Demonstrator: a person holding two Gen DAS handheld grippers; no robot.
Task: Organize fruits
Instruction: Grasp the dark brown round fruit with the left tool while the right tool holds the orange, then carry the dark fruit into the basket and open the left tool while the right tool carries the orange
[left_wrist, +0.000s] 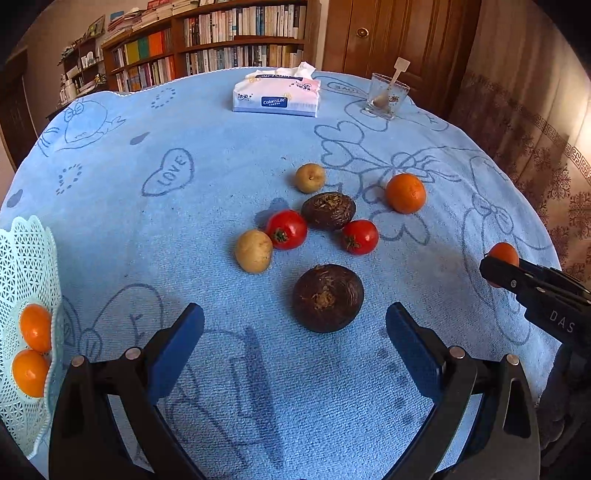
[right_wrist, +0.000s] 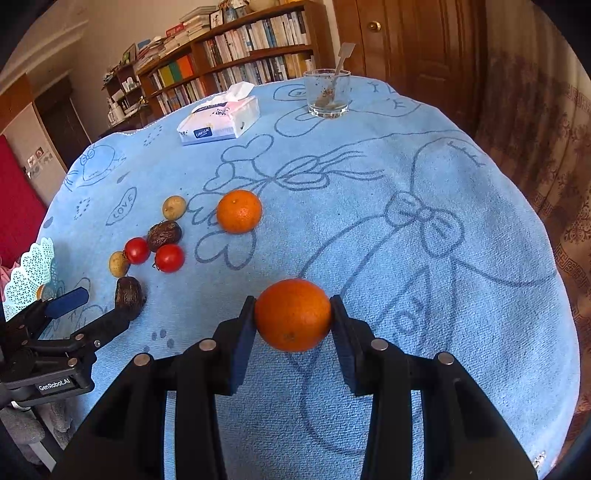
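My right gripper (right_wrist: 293, 315) is shut on an orange (right_wrist: 292, 314), held just above the blue cloth; from the left wrist view that orange (left_wrist: 503, 254) peeks out behind the right gripper's fingers (left_wrist: 517, 280). A second orange (right_wrist: 239, 211) lies further back on the cloth. My left gripper (left_wrist: 295, 325) stands open over the cloth, with a dark round fruit (left_wrist: 328, 297) between and just beyond its fingertips. Past it lie two tomatoes (left_wrist: 286, 229), two pale yellow-brown fruits (left_wrist: 254, 251) and another dark fruit (left_wrist: 328, 209). A white lattice basket (left_wrist: 26, 266) at the left edge holds two oranges (left_wrist: 35, 328).
A tissue pack (left_wrist: 276, 94) and a glass with a spoon (left_wrist: 388, 96) stand at the far side of the round table covered by the blue cloth (left_wrist: 207, 155). Bookshelves (left_wrist: 221, 40) and a wooden door (left_wrist: 399, 33) are behind the table.
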